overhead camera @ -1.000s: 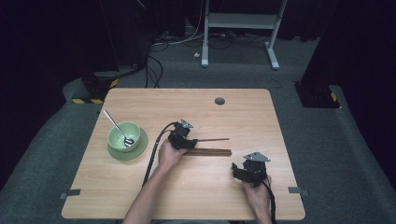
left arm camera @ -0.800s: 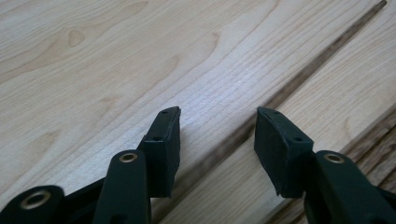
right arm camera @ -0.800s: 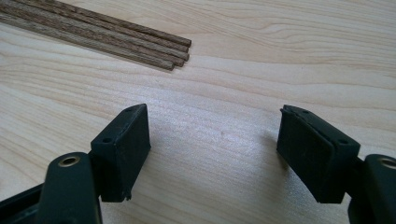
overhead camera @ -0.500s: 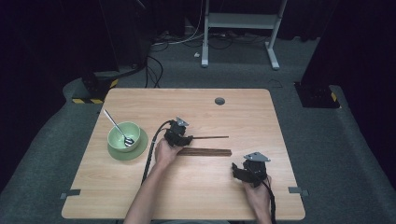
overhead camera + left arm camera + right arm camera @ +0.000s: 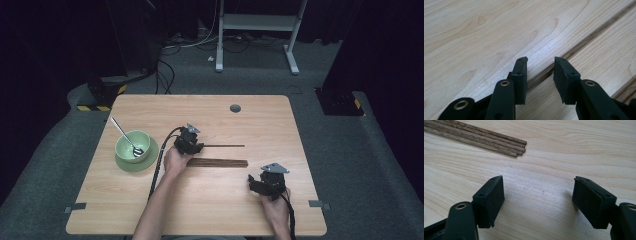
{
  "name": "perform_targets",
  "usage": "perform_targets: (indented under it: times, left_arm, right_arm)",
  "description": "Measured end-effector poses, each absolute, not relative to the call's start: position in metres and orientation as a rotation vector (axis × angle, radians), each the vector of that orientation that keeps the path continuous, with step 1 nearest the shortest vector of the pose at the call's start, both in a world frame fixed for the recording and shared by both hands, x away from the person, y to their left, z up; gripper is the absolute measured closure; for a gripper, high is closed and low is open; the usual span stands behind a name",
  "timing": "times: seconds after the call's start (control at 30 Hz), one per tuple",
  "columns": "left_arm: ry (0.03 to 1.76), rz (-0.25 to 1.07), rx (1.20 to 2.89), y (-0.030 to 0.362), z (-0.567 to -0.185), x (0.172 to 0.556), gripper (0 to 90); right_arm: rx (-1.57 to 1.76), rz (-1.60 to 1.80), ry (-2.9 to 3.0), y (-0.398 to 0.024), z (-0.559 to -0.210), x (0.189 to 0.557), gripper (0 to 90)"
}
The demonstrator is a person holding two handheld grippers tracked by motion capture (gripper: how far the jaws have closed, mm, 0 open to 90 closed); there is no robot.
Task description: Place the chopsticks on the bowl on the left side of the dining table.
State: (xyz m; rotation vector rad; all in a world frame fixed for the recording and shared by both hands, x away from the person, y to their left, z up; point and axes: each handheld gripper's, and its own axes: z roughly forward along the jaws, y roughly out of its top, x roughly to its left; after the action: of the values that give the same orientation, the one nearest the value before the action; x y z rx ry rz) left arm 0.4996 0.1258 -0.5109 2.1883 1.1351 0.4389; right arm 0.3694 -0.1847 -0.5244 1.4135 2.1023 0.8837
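Note:
A thin dark wooden stick (image 5: 225, 146) lies alone on the table, just behind a bundle of like sticks (image 5: 217, 163). My left gripper (image 5: 195, 146) is low over the single stick's left end. In the left gripper view that stick (image 5: 584, 42) runs slantwise between the pads, and the left gripper (image 5: 540, 60) has just been closing, with a gap left on both sides of the stick. My right gripper (image 5: 254, 184) rests near the table's front right. In the right gripper view it (image 5: 537, 178) stands wide open over bare wood, with the bundle's ends (image 5: 516, 147) ahead at the upper left.
A green bowl (image 5: 131, 142) with a metal spoon (image 5: 124, 135) in it stands on a green saucer (image 5: 150, 159) at the table's left. A round cable hole (image 5: 235, 108) sits near the far edge. The left gripper's black cable (image 5: 159, 165) trails along the forearm.
My left hand has shifted slightly to the left, toward the left end of the single stick. The right hand and the sticks have stayed where they were.

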Motion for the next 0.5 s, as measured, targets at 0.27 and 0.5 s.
perform_targets:
  times: [0.27,0.5]
  left_arm:
    - [1.136,0.442,2.179,0.132,-0.512,0.502,67.1]
    - [1.153,0.447,2.171,0.138,-0.511,0.503,72.0]
  right_arm:
    - [1.407,0.886,2.107,-0.184,-0.524,0.369,25.1]
    - [1.407,0.886,2.108,-0.184,-0.524,0.369,25.1]
